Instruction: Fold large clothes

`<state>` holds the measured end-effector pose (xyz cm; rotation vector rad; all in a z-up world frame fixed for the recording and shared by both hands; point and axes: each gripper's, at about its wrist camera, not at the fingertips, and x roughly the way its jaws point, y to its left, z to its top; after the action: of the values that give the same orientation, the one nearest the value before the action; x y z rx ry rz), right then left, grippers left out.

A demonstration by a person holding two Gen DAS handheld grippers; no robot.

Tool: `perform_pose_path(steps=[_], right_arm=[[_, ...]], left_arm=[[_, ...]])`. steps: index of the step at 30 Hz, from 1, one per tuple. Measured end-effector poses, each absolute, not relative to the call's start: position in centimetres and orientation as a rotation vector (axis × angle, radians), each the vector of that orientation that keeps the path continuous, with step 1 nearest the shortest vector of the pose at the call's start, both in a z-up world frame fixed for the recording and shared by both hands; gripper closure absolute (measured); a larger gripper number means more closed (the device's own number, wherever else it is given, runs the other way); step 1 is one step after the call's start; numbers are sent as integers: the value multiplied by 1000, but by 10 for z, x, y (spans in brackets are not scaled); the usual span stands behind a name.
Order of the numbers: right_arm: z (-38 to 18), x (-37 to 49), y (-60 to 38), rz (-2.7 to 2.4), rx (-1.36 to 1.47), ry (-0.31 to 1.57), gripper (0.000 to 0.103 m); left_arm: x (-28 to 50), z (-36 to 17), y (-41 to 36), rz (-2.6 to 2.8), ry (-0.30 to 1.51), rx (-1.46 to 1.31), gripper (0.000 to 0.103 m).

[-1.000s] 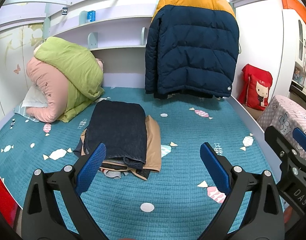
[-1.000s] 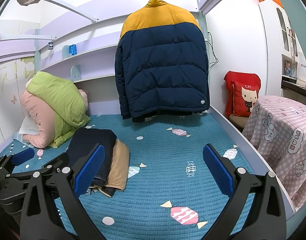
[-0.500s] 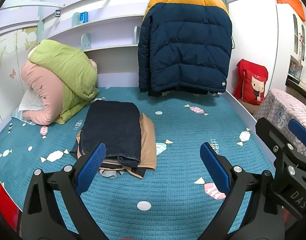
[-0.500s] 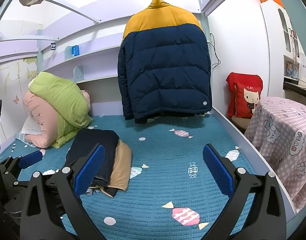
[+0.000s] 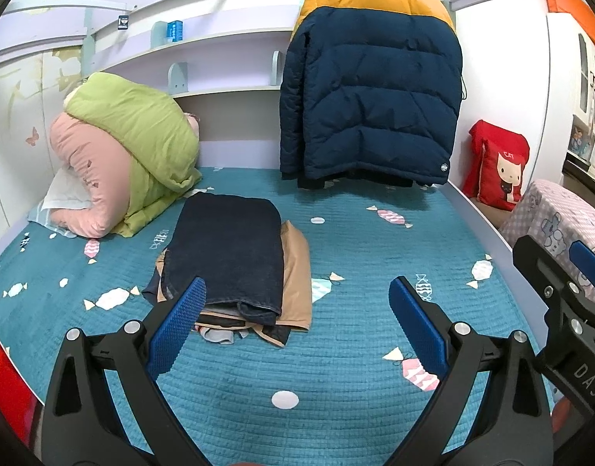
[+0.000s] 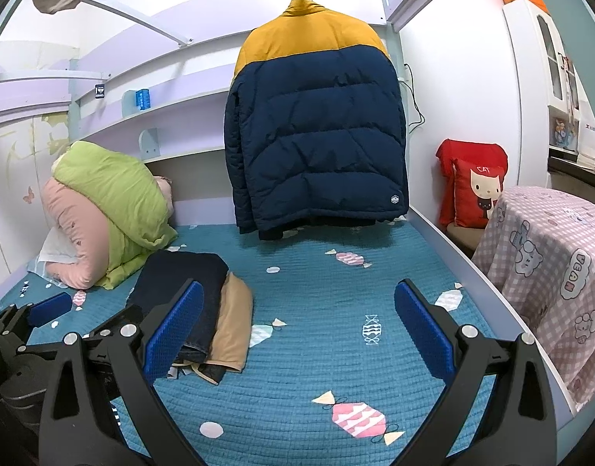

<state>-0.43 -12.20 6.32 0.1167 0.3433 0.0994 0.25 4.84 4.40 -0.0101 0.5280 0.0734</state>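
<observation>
I see puffer jacket (image 6: 316,132) hanging vert., collar up, hem near bed (image 6: 297,369). Both my claws, L (image 5: 297,330) & R (image 6: 297,330), wide open, empty.

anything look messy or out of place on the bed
Mostly tidy. The one untidy spot is the stack of folded clothes: under the dark jeans on top, the lower layers stick out unevenly at the near edge, with a grey scrap poking loose. The puffer jacket hangs straight. Nothing looks spilled or damaged.
</observation>
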Motion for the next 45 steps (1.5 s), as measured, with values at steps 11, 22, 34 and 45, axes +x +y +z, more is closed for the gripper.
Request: perform_pose_path(steps=[11,22,34,45], right_arm=[[62,-4,-124,83,115,349,8],[62,-4,-125,81,114,350,8],[60,-5,-126,77,114,351,8],[59,-6,-126,78,116,353,8]], left_arm=[[2,46,51,89,521,-13,7],[0,46,49,92,525,-16,7],[1,45,49,90,529,-17,7],[2,40,49,91,538,-8,8]])
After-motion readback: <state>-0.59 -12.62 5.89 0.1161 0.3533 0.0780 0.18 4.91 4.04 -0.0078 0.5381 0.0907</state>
